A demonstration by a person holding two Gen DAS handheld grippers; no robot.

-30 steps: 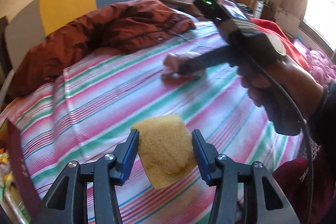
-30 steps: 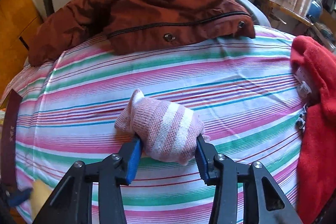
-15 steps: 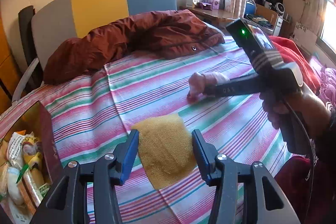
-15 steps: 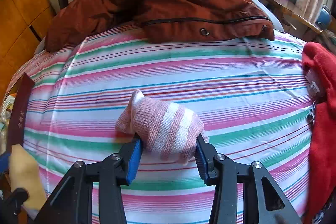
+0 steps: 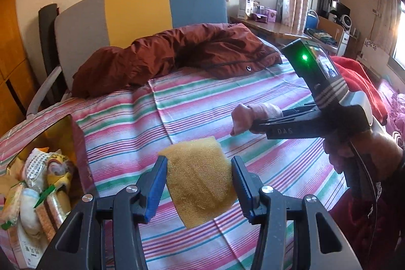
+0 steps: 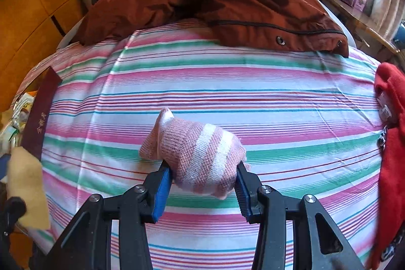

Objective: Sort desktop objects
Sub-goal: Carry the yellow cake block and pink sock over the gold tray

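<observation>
A yellow sponge (image 5: 200, 181) hangs above the striped bedsheet (image 5: 202, 108), pinched between the blue pads of my left gripper (image 5: 200, 184). My right gripper (image 6: 202, 181) is shut on a rolled pink-and-white striped sock (image 6: 200, 156), also lifted off the sheet. In the left wrist view the sock (image 5: 253, 115) and the right gripper (image 5: 255, 127) sit to the right of the sponge, held by a hand (image 5: 354, 153). The sponge (image 6: 25, 189) also shows at the left edge of the right wrist view.
An open box (image 5: 60, 133) with a dark red flap holds packets and small items at the bed's left edge. A rust-brown jacket (image 6: 215, 6) lies across the far end of the bed. Red clothing (image 6: 392, 143) is heaped at the right. A cluttered desk (image 5: 273, 27) stands by the window.
Both grippers have carried their loads leftwards across the bed. The box at the left edge has come well into the left wrist view. Both grips look unchanged.
</observation>
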